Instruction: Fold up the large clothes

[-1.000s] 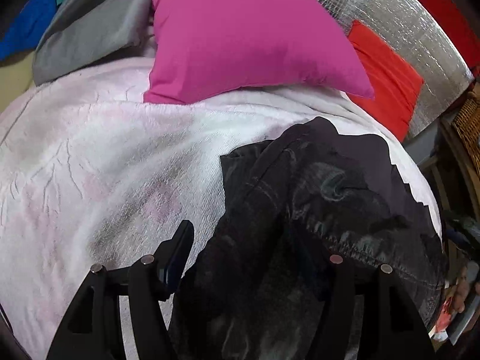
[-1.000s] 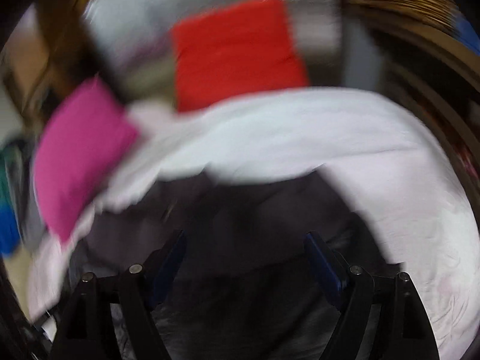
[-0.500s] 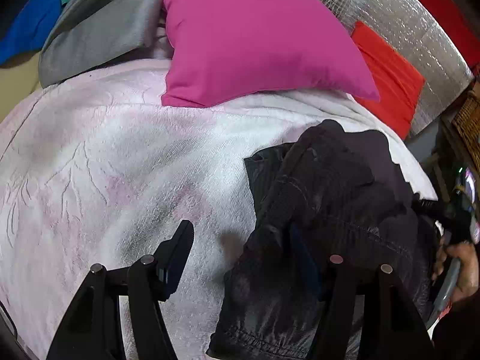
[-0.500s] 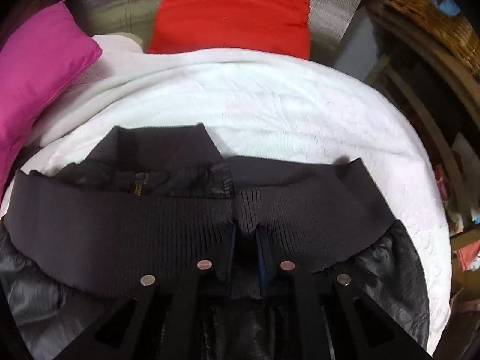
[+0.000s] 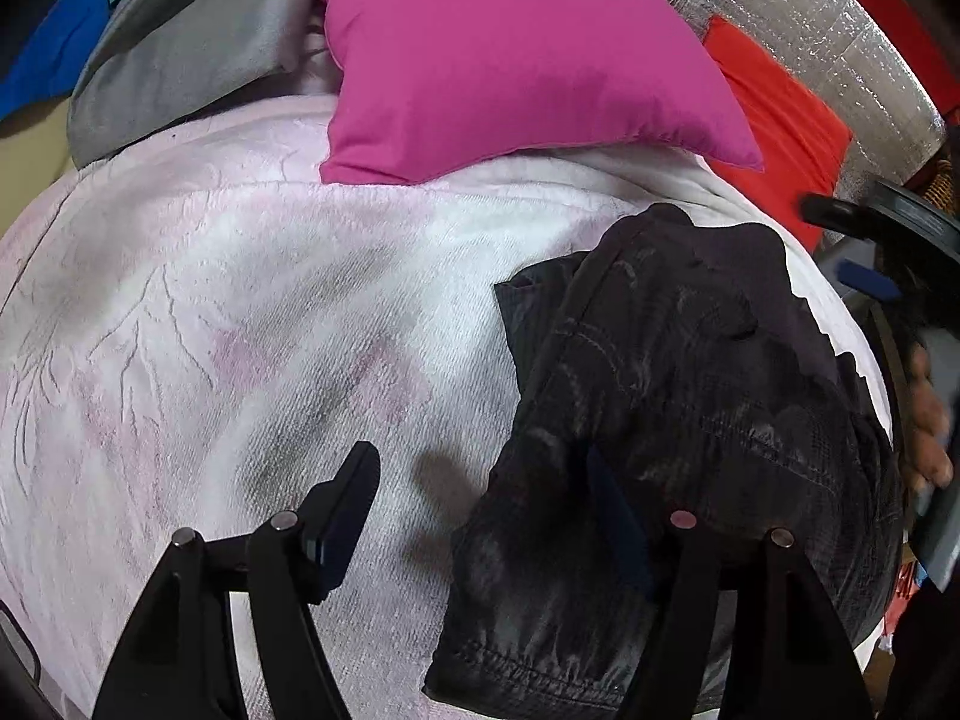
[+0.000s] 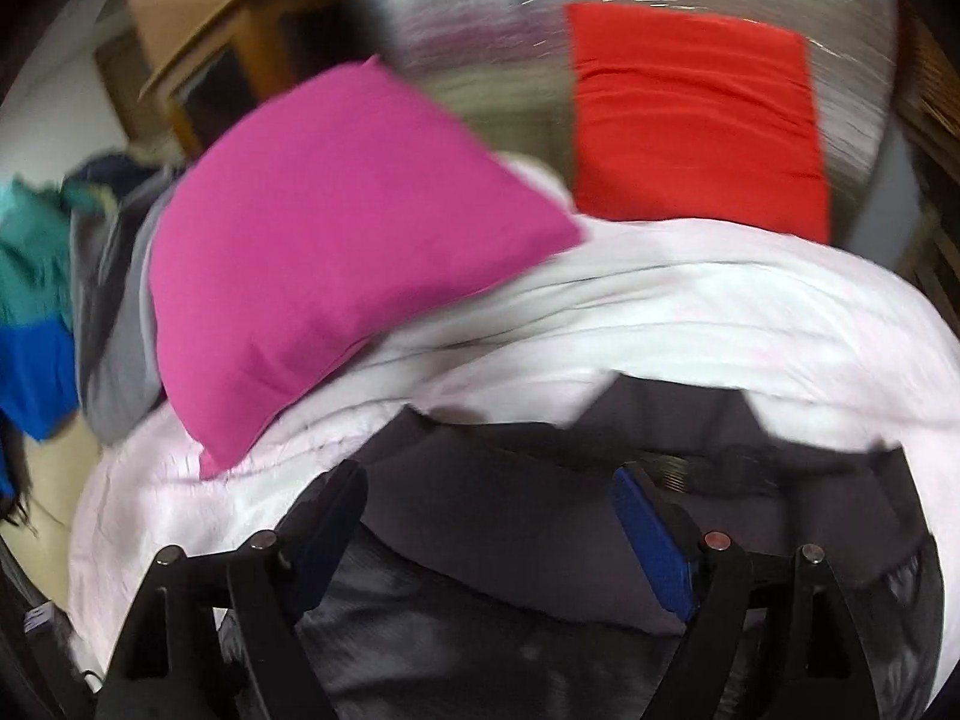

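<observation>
A black shiny jacket (image 5: 678,408) lies bunched on the right side of a white-pink blanket (image 5: 240,324). My left gripper (image 5: 480,504) is open; its left finger is over bare blanket and its right finger rests against the jacket's lower edge. In the right wrist view, which is blurred, the jacket's dark ribbed band (image 6: 540,516) lies between the spread fingers of my right gripper (image 6: 492,504), which is open and holds nothing. The right gripper's body and the hand holding it show at the right edge of the left wrist view (image 5: 918,324).
A magenta pillow (image 5: 510,54) and a red pillow (image 5: 780,120) sit at the head of the bed against a silver foil wall (image 5: 828,12). Grey, blue and teal clothes (image 5: 180,42) are piled at the far left. Wicker furniture stands to the right.
My right gripper was shut on the jacket's ribbed band half a second ago; it has let go, opened and pulled back. The left gripper stays open with the view shifting slightly.
</observation>
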